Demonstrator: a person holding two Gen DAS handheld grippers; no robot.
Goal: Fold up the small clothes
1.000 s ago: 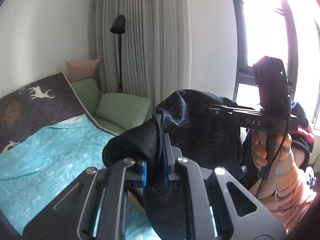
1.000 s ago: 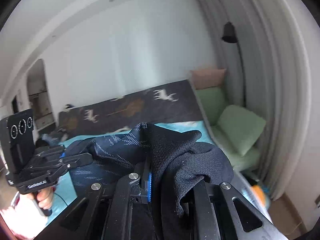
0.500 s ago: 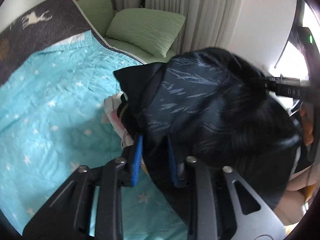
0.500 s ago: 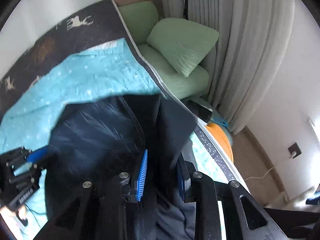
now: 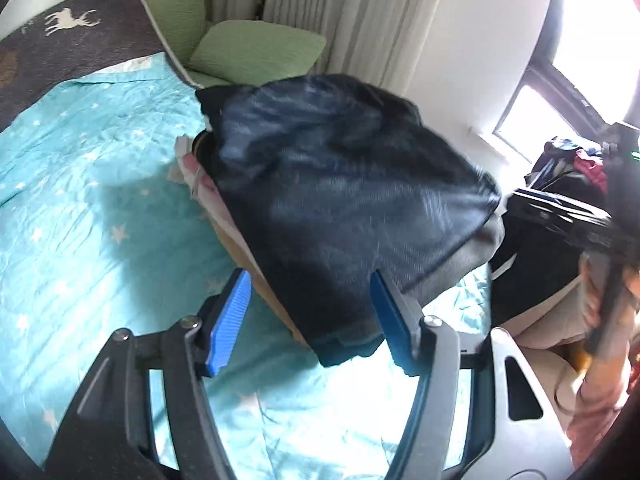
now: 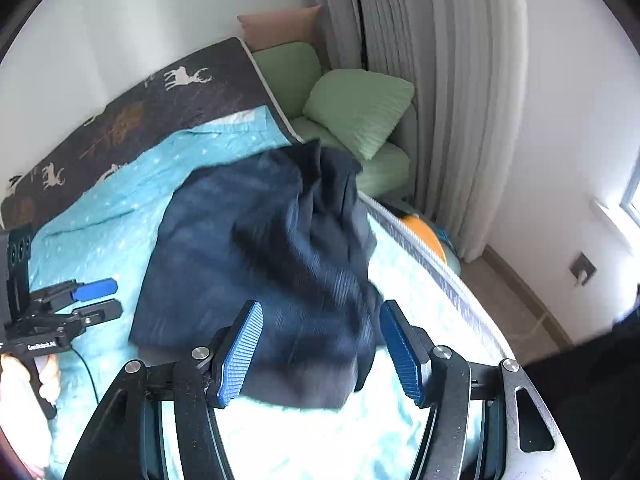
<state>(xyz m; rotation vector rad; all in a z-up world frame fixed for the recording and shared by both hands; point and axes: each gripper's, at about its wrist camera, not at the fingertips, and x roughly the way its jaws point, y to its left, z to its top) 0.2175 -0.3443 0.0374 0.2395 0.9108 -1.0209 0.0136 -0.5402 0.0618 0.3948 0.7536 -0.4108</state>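
Two grippers, both spread wide and holding nothing: left gripper (image 5: 310, 280) and right gripper (image 6: 320, 308) alike, blue pads (image 5: 228, 320) clear of cloth on either side. Looks like a drop-off just completed (judging only by the open jaws and where the cloth sits).

Dark patterned garment (image 5: 340, 184) draped on top of the pile of folded clothes (image 5: 200, 184), covering most of it, with only pale and pink edges of the pile peeking out on its far-left side. Placed there, presumably, because folded pieces get stacked one on another. Blurred in both views, so cannot tell whether fully settled on the pile or only just landing.

Near hem hanging over the near side of the pile, framed between the left gripper's fingers yet touching neither. Same from the right wrist: hem in the gap, apart from both pads. Bunched and thicker over the pile's right side, so probably worth a tidy. Turquoise bedspread (image 5: 80, 200) beneath the pile.
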